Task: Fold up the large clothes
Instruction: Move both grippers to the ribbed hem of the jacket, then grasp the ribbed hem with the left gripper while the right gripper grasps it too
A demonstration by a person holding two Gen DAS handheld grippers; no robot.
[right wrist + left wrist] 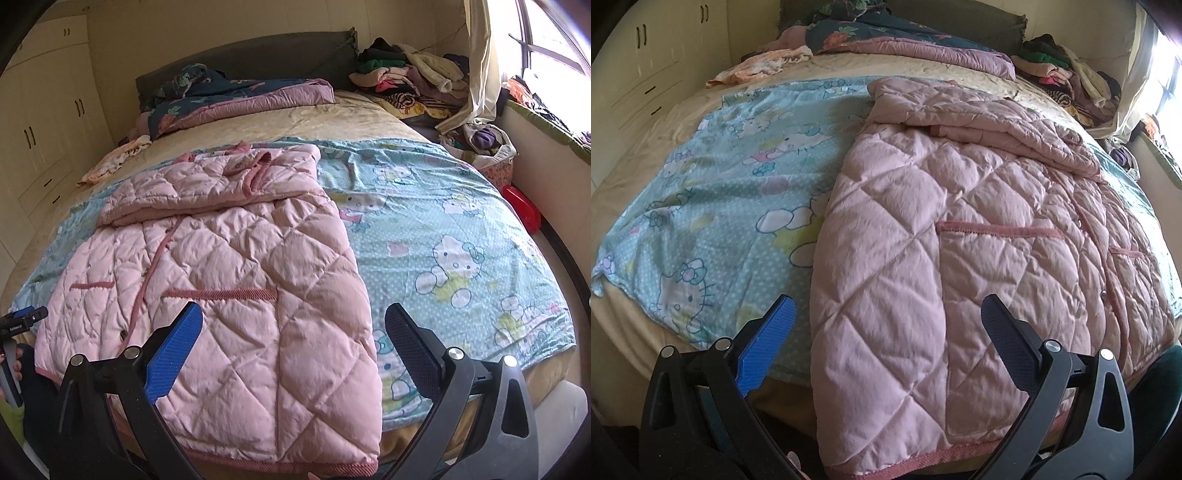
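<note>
Pink quilted coat (923, 240) lies flat on the bed (635, 192), front up, on a light-blue cartoon-cat sheet (713, 206). Hem hangs just over the foot edge of the bed; upper part, sleeve included, is folded across the chest. Darker pink trim on two pocket openings, placket and hem; a few snaps show along the placket.

Left tool (886, 317): jaws wide, holding nothing, hovering over the coat's lower left panel near the hem. Right tool (293, 325): jaws wide, empty, over the coat's lower right panel near the hem. Each has one blue pad and one black pad.

Writing: nothing legible on the coat. The sheet carries only cat-and-cloud prints, no readable text. In the right wrist view, a small black part at the left edge, beside the coat's hem corner, has a white label, too small to read.

Hard to make out:
- Coat collar is bunched, shape unclear.
- Clothes pile (406, 77) beyond the coat, at the bed's head corner by the window: separate items can't be told apart.
- Floral quilt (236, 96) beyond the coat against the headboard, partly rumpled.
- Red object (522, 206) off the bed's window side, cut off by the bed edge.
- Window blown out white.
</note>
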